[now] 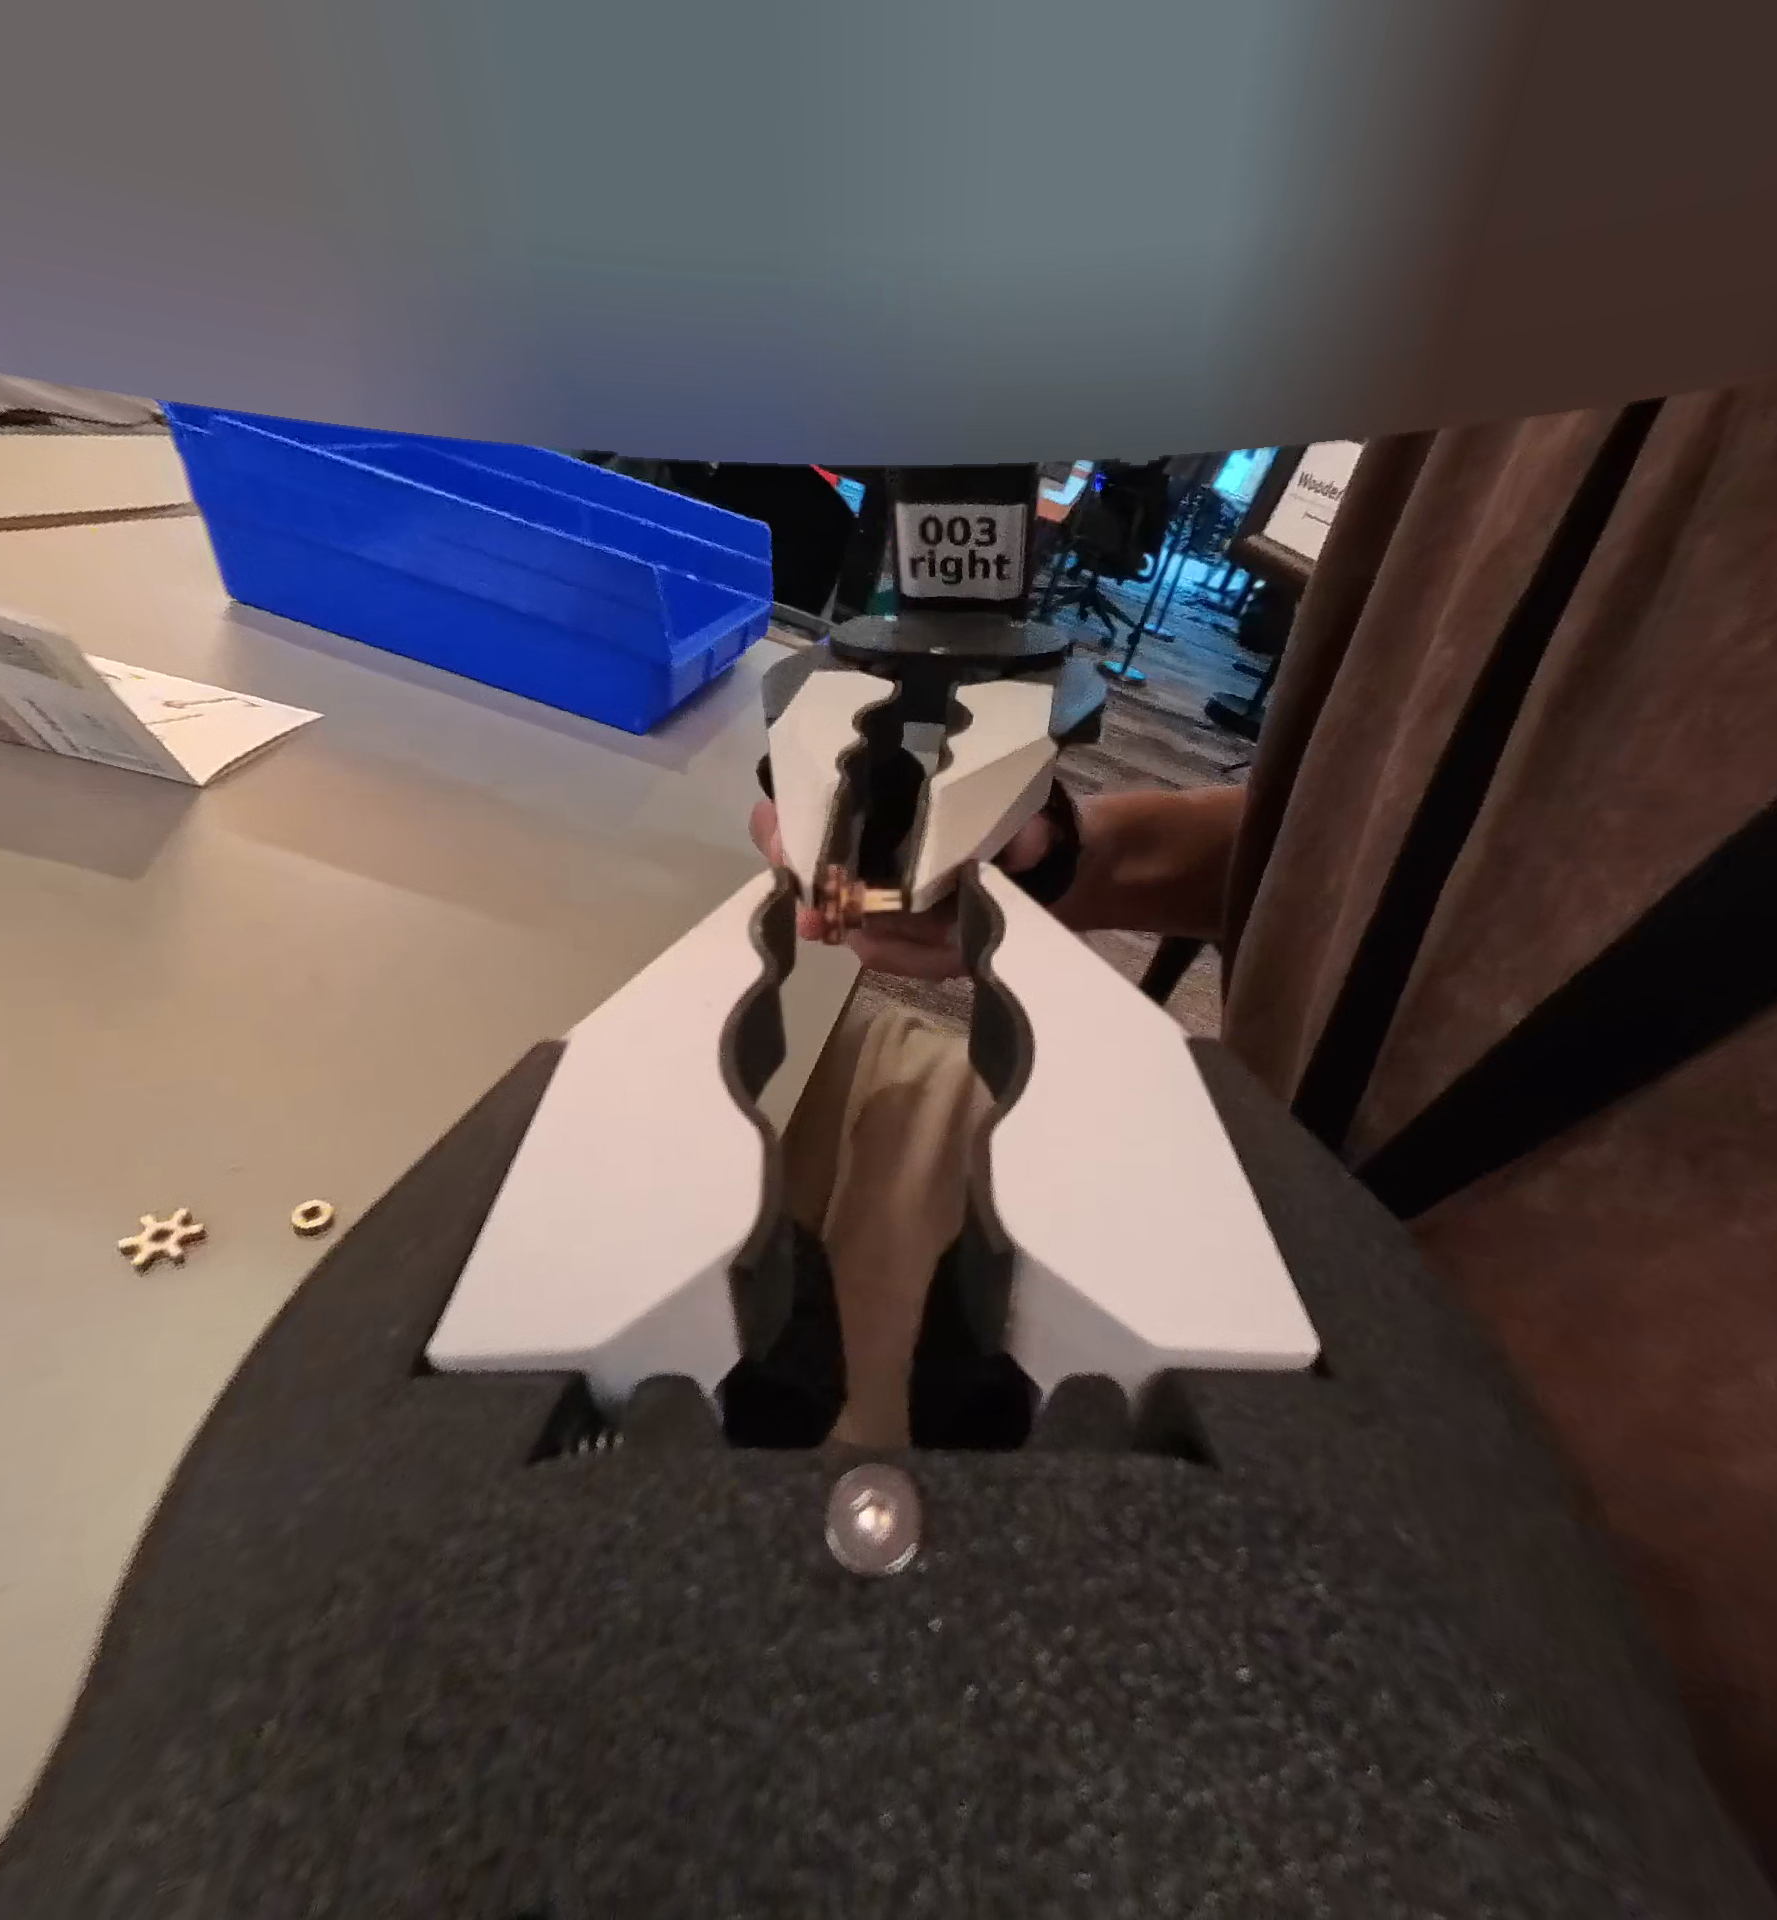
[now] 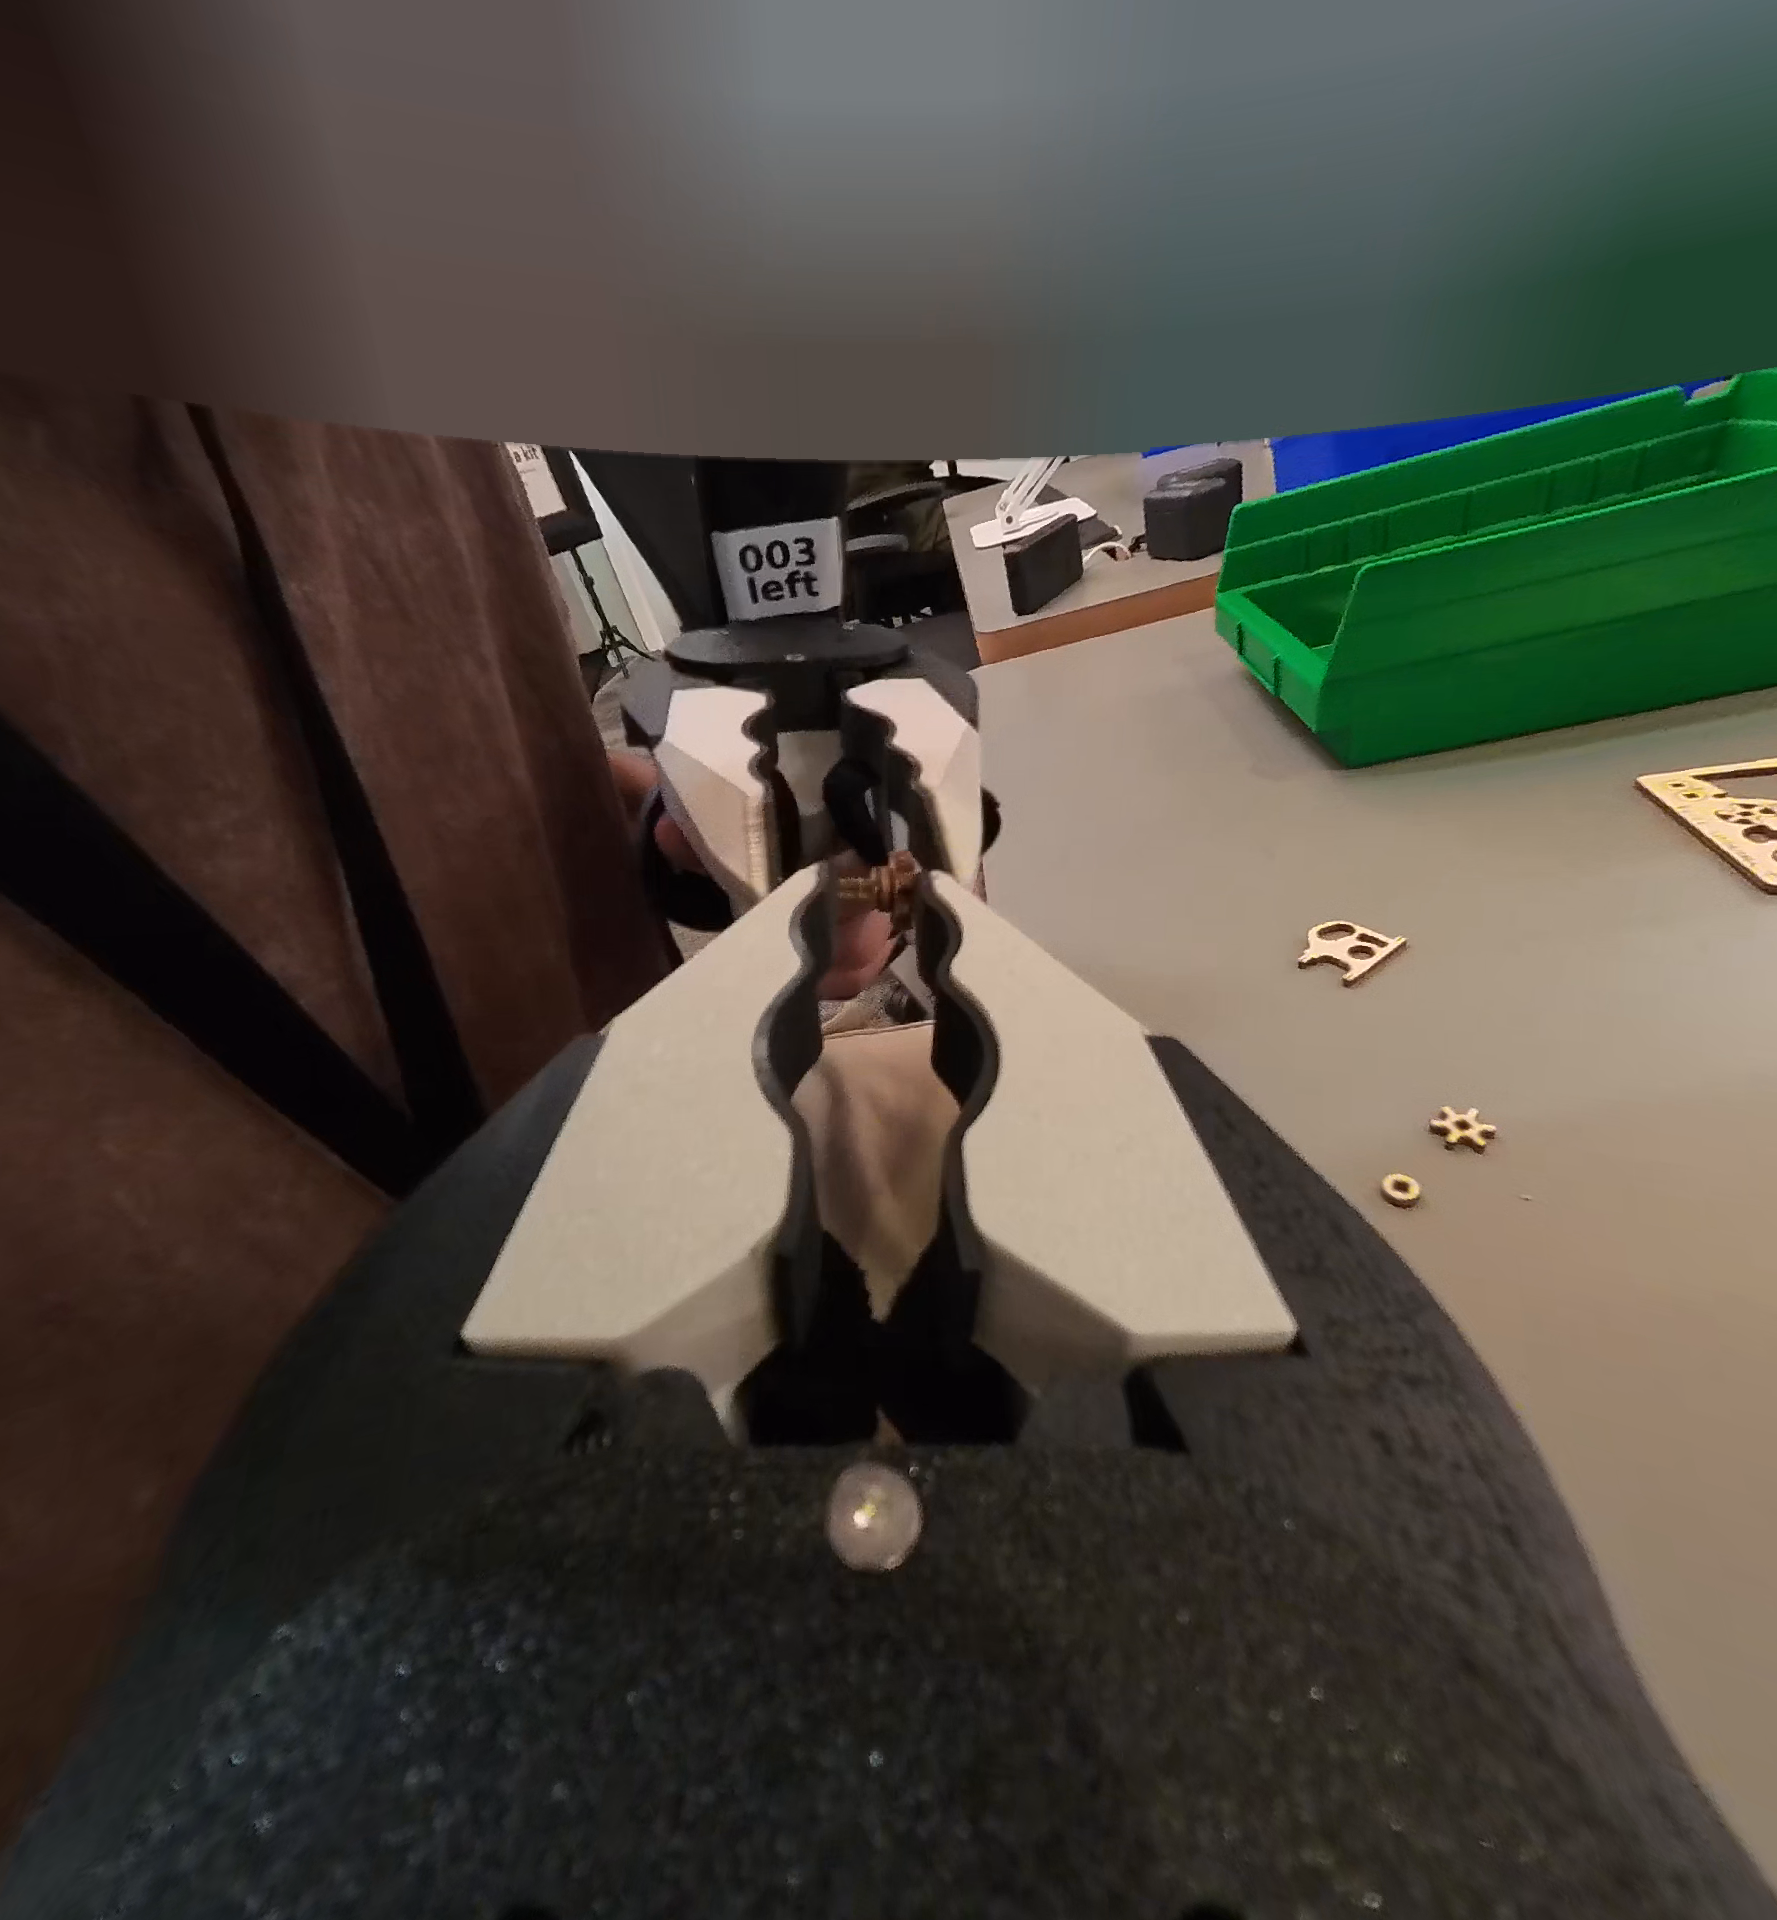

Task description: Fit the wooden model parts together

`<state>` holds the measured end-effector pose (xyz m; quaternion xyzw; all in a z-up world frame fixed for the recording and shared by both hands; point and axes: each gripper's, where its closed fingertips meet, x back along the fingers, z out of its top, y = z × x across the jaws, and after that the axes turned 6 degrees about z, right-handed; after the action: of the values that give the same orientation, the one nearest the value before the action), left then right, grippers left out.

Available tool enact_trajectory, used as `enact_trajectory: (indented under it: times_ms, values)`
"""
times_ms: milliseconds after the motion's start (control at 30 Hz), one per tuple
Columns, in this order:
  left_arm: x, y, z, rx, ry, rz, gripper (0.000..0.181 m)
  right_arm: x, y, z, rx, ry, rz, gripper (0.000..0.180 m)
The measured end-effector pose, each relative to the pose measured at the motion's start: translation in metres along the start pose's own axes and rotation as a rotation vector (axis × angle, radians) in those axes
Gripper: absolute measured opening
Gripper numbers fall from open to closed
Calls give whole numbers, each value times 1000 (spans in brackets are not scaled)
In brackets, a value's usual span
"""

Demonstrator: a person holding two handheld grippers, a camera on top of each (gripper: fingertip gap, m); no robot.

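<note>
My right gripper [image 2: 876,888] is shut on a small wooden sub-assembly [image 2: 879,894], held in the air off the table's edge. In the left wrist view the right gripper [image 1: 863,902] points toward the camera with the wooden piece [image 1: 851,902] at its tips. My left gripper [image 1: 876,904] is open, and its fingertips [image 1: 782,894] stand on either side of that piece without clearly touching it. Loose on the table lie a wooden gear-shaped part [image 1: 162,1240] and a small wooden ring [image 1: 313,1217], which also show in the right wrist view as the gear [image 2: 1463,1129] and ring [image 2: 1400,1189].
A grey table [image 1: 240,987] carries a blue bin [image 1: 468,561] and a folded paper leaflet [image 1: 84,707]. The right wrist view shows a green bin [image 2: 1486,623], a punched wooden sheet [image 2: 1767,821] and a loose cut-out part [image 2: 1349,951]. A person's brown garment [image 1: 1590,935] is close by. The grippers are tip to tip, or close to it. Both grippers' tips are roughly 20 cm from the gear [image 2: 1463,1129]. It is also in sight in the left wrist view [image 1: 165,1243].
</note>
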<state>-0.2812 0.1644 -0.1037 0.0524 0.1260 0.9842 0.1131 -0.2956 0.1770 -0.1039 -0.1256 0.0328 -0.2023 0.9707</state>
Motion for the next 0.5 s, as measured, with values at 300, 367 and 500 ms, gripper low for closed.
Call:
enact_trajectory:
  times_ms: [300, 367, 500]
  values:
    - [-1, -2, 1, 7, 15, 28, 27, 1, 3, 1, 26, -12, -36, 13]
    - [-1, -2, 2, 1, 19, 30, 27, 1, 2, 2, 30, -7, -40, 13]
    - [-1, -2, 4, 4, 32, 37, 27, 2, 4, 4, 54, -6, -62, 13]
